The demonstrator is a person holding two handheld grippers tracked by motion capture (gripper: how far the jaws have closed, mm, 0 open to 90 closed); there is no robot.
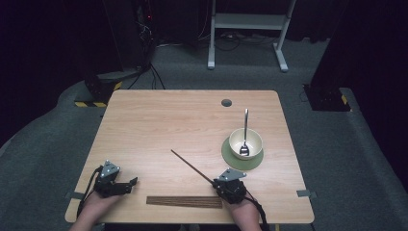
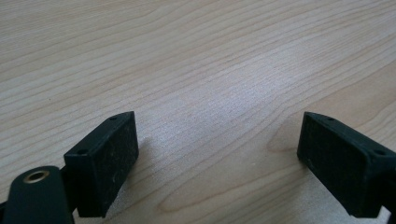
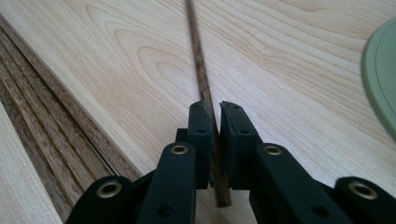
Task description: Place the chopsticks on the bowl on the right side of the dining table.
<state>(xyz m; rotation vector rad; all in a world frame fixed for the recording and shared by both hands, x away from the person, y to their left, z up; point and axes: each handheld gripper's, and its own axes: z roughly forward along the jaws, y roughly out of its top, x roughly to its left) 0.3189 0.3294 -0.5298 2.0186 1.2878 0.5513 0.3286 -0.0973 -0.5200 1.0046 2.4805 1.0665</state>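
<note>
Gripping: right tongs (image 3: 215,119) clenched a chopstick (image 3: 198,56) pointing toward 10 o'clock.
Left tongs (image 2: 217,149): released, over bare bench (image 2: 196,60).
Bowl (image 1: 246,143): held a spoon (image 1: 245,130).

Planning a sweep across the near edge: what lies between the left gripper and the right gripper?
In the high view, a bundle of dark wooden sticks lies flat between the left gripper and right gripper, nearer the right.

Both grippers are black: the left gripper (image 1: 132,182) and right gripper (image 1: 215,183) each carry a grey three-cornered plate on top and a black cable behind. Brass-ringed holes dot the right one's linkage arms.
</note>
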